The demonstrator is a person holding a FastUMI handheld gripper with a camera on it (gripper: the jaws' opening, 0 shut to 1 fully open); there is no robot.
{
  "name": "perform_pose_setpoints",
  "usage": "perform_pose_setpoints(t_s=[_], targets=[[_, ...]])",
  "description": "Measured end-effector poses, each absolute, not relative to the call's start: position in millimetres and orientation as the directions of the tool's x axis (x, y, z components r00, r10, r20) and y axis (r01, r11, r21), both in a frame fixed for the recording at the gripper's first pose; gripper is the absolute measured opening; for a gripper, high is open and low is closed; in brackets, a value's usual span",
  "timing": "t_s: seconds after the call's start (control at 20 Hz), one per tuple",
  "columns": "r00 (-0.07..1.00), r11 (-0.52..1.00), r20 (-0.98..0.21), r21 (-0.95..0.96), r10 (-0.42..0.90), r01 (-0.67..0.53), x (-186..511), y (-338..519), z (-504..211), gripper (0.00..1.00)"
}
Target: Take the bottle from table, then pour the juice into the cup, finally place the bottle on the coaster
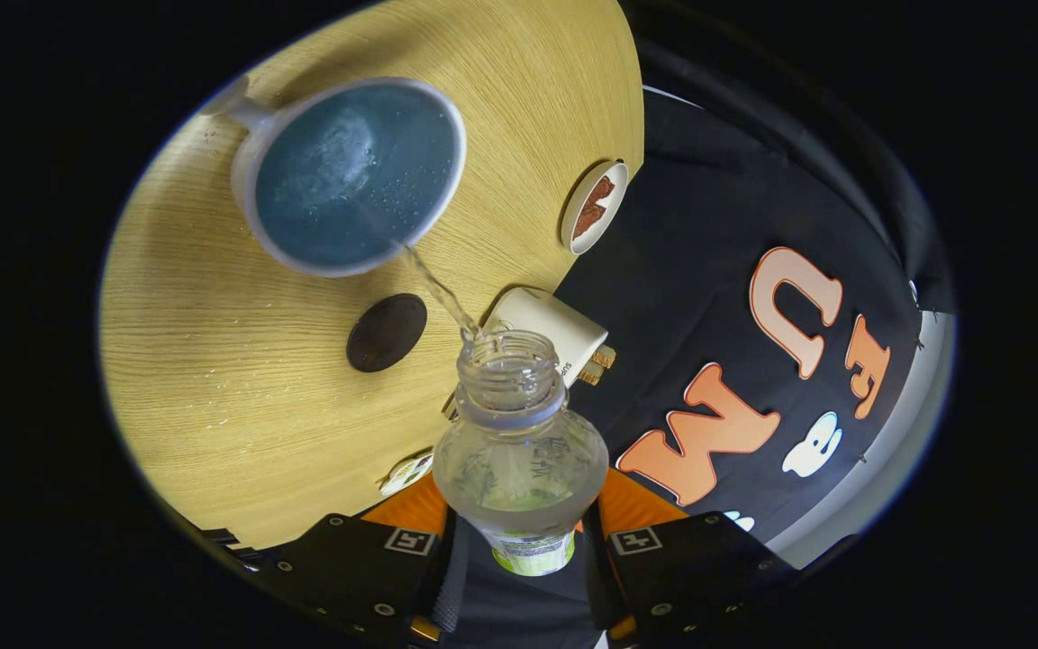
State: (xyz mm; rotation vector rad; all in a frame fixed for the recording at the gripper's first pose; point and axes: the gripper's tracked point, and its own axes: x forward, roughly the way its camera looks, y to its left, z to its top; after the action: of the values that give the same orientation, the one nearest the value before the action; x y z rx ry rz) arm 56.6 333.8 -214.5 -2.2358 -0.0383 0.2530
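My gripper (519, 527) is shut on a clear plastic bottle (519, 451), one finger pressing each side of its body. The bottle is uncapped and tipped forward, its open neck pointing away from the fingers. A thin stream of clear liquid runs from its mouth into a cup (350, 176) with a blue inside and a pale rim, standing on the wooden table (213, 379) beyond the bottle. The cup holds liquid with bubbles on top. A dark round coaster (386, 332) lies on the table between the cup and the bottle's neck.
A white box-like object (548, 329) with wooden pegs sits just behind the bottle's mouth at the table edge. A small round dish (593, 207) with a brown piece in it lies near the same edge. A small white round item (406, 472) lies by the fingers.
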Motion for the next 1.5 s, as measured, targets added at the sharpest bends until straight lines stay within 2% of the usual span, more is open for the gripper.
perform_pose_setpoints(t_s=[0.65,1.5], targets=[[0.970,-0.711,-0.166,-0.703,0.177,0.009,52,352,-201,0.55],[0.969,-0.742,-0.143,-0.668,0.203,0.057,55,366,-173,0.55]])
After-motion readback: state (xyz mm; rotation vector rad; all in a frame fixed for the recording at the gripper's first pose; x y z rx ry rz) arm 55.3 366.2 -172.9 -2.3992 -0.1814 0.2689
